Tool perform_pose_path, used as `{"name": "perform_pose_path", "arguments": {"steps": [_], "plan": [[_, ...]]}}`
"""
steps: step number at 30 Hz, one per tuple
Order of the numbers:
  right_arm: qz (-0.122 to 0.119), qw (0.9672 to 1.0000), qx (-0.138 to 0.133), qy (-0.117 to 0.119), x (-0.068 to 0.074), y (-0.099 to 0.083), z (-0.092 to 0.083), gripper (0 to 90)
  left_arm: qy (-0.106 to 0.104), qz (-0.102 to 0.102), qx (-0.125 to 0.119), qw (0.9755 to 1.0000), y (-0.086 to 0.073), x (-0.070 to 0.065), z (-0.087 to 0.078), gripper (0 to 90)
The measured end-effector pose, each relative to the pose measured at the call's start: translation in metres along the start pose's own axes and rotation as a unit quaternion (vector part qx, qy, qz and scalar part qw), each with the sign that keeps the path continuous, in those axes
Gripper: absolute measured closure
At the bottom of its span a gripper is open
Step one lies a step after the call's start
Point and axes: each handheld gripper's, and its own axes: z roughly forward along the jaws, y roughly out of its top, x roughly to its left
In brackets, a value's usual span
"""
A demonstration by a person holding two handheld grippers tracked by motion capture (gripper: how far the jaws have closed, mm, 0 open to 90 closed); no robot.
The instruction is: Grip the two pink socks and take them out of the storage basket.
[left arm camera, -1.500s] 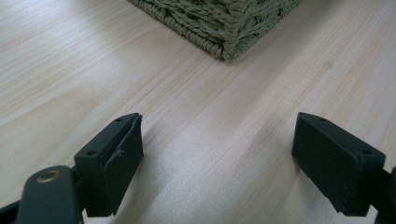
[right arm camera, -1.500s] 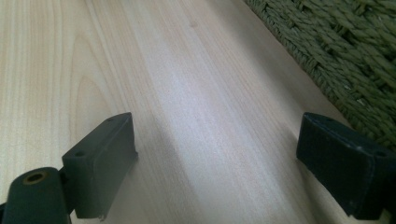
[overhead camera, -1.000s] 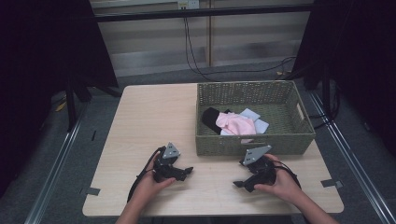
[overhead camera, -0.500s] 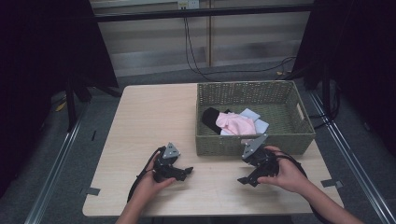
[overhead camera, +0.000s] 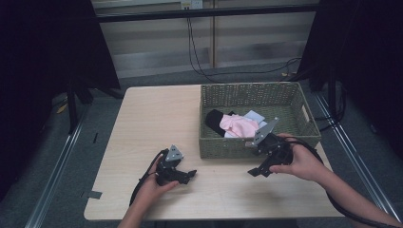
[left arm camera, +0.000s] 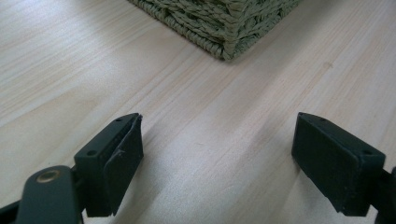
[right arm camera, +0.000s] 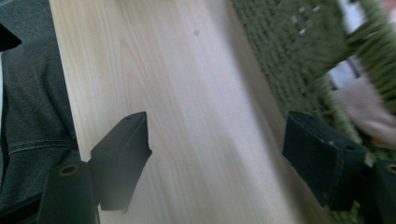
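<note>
1. Woven green basket (overhead camera: 259,147): on the table (overhead camera: 157,123), right half; pink cloth (overhead camera: 237,126) inside, beside a black cloth (overhead camera: 215,119).
2. Right gripper (overhead camera: 254,172): above the table at the basket's front wall; jaws wide, just been closing slightly, holding nothing.
3. Left gripper (overhead camera: 190,174): low over the table, jaws wide apart, empty.

Basket (right arm camera: 299,60) blurred, clothes (overhead camera: 237,126) half hidden

A green woven wicker basket (overhead camera: 256,95) holds a pale pink cloth (overhead camera: 237,126), a black garment (overhead camera: 215,121) and a white folded piece (overhead camera: 254,115) — on a light wood-grain table (overhead camera: 157,123).
</note>
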Motion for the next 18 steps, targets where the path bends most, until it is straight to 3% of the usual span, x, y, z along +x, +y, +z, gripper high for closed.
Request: {"name": "perform_pose_path", "arguments": {"steps": [18], "plan": [[0.000, 0.9999, 0.014, -0.003, -0.010, 0.024, -0.040, 23.4, 0.000, 0.000, 0.000, 1.0000, 0.000, 0.000, 0.000, 16.1]]}}
